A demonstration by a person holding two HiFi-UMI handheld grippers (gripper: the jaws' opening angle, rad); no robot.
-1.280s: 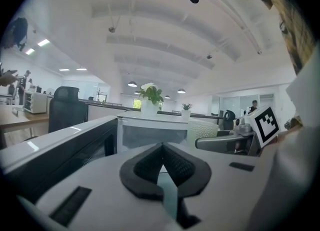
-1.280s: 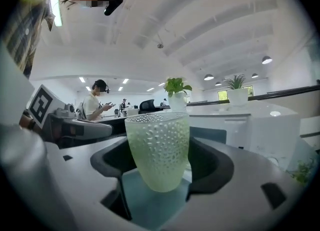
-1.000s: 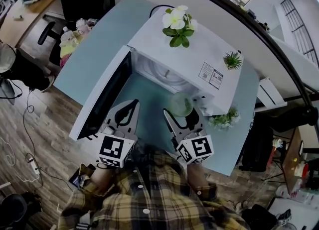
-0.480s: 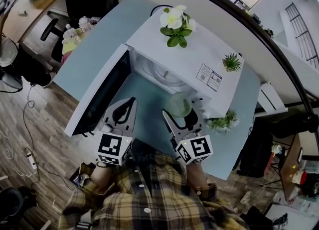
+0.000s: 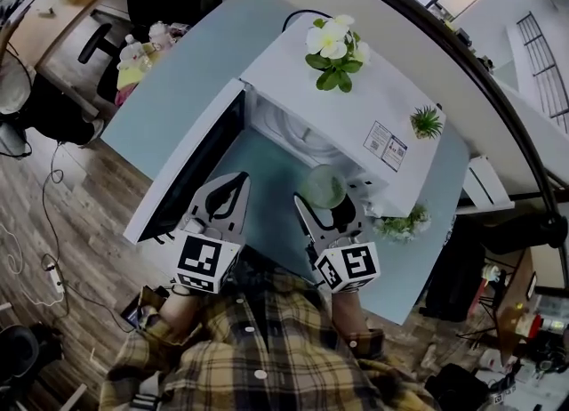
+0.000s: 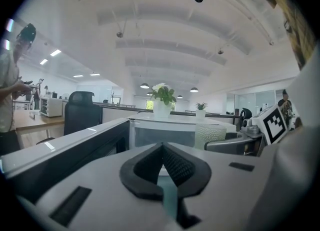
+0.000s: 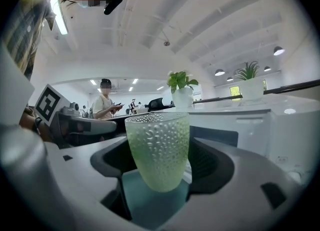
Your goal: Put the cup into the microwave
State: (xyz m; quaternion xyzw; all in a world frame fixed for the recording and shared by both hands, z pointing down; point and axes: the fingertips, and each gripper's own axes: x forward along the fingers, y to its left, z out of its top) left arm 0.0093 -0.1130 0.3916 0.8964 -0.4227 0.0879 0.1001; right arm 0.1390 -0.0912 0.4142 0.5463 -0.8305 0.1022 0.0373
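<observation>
Just in front of the microwave (image 5: 356, 116), whose door (image 5: 187, 178) stands swung wide at the left, we hold the cup (image 5: 322, 189) upright in the right hand-held gripper (image 5: 325, 206). Its jaws are clenched on the lower part of the pale green, pebbled glass. The cup is outside the opening, at the microwave's front right edge, over the blue tabletop (image 5: 169, 89). Also before the opening, nearer the door, our left hand-held gripper (image 5: 233, 185) has its jaws closed together on nothing. On top of the microwave stand a white-flowered plant (image 5: 331, 44) and a small green plant (image 5: 427, 121). Beside the small one is a label (image 5: 386, 145) whose print we cannot read.
</observation>
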